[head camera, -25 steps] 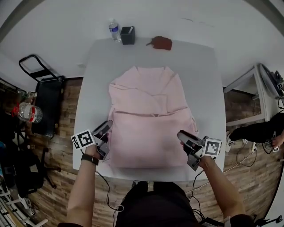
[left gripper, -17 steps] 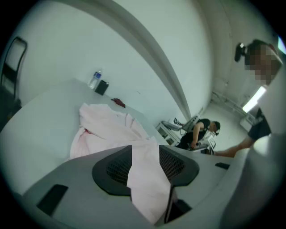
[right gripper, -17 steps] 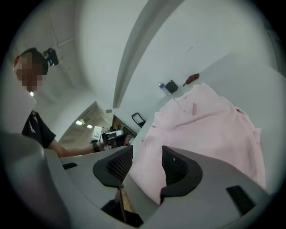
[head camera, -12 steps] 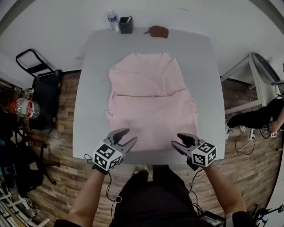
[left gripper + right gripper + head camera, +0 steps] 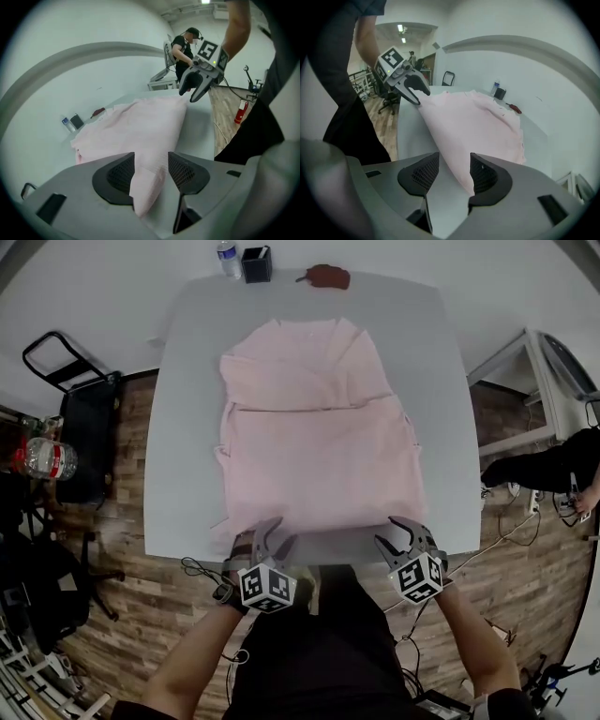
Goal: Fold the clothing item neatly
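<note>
Finds pink garment (image 5: 319, 446) flat on table (image 5: 187, 427), sleeves already folded in toward 12 o'clock. Brackets hem corners at 6 o'clock with left gripper (image 5: 264, 538), jaws just opened wider, and right gripper (image 5: 405, 538), both spread around cloth without pinching. Leaves hem-to-collar folding, seemingly, undone.

Both my forearms reach forward and down, side by side. Left gripper (image 5: 267, 538) and right gripper (image 5: 401, 538) both pitched downward, level with each other, well apart. Left jaws apart and have just been opening, cloth (image 5: 146, 187) corner between them, pads (image 5: 119, 173) not clamping it. Right jaws apart too, cloth edge lying between them, close against one pad, no squeeze.
</note>
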Tool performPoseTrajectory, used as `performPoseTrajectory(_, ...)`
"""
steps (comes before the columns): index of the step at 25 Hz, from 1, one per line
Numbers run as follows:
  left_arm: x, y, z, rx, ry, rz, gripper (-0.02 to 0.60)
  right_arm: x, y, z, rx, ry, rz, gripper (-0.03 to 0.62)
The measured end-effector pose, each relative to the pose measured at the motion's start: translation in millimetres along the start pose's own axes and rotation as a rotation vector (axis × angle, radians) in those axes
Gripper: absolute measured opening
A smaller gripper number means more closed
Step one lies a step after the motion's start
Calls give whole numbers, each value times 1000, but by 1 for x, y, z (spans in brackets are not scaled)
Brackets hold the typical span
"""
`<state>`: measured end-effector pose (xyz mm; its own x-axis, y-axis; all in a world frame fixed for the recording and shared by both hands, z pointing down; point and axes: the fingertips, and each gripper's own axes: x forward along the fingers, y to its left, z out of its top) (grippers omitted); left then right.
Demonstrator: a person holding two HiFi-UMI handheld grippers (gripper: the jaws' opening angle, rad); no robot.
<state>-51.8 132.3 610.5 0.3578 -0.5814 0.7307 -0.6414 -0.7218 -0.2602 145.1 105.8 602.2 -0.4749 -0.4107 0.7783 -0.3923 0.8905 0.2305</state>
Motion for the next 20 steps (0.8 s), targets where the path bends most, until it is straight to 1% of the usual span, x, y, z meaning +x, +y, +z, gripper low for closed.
performPoseTrajectory(6, 16, -21, -10, 91, 64, 19, 204, 19, 15, -18, -140, 52, -75, 195)
performPoseTrajectory(11, 28, -32, -15, 165, 107, 65, 206, 29, 14, -22, -350, 79, -154, 195)
performPoseTrajectory(15, 31, -31, -15, 152, 105, 110, 207, 34, 4, -26, -472, 102, -231, 195)
performPoseTrajectory(18, 31, -30, -16, 135, 114, 120, 207, 38, -7, -22, -522, 95, -279, 195)
performPoseTrajectory(20, 33, -30, -14, 148, 124, 120, 207, 41, -11, -17, -556, 88, -295, 195)
